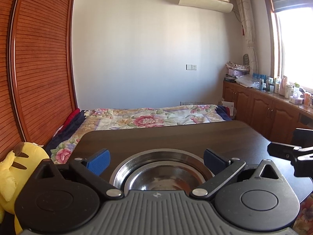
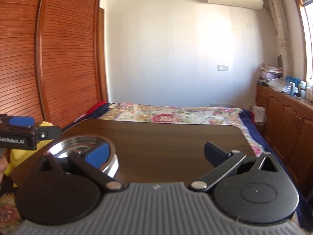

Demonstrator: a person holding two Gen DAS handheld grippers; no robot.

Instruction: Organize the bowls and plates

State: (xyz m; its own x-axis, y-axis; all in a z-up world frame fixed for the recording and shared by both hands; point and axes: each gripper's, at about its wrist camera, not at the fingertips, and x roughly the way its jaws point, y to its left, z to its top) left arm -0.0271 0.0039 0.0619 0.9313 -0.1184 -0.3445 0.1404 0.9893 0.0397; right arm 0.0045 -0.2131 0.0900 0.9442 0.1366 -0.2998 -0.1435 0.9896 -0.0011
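Note:
Nested shiny steel bowls (image 1: 162, 168) sit on the dark wooden table (image 1: 176, 137) close to its near edge. My left gripper (image 1: 156, 161) hovers right over them, open wide, with a blue pad off each side of the rim and neither pressing on it. In the right wrist view the same steel bowls (image 2: 82, 148) lie at the left, partly behind my left finger. My right gripper (image 2: 156, 156) is open over bare tabletop (image 2: 166, 137), holding nothing. The right gripper's fingers (image 1: 281, 150) show at the right edge of the left wrist view.
A bed with a floral quilt (image 1: 148, 117) lies beyond the table. A yellow plush toy (image 1: 11, 168) sits at the left by the slatted wardrobe (image 1: 39, 68). Wooden cabinets (image 1: 264, 109) with bottles on top run along the right wall under the window.

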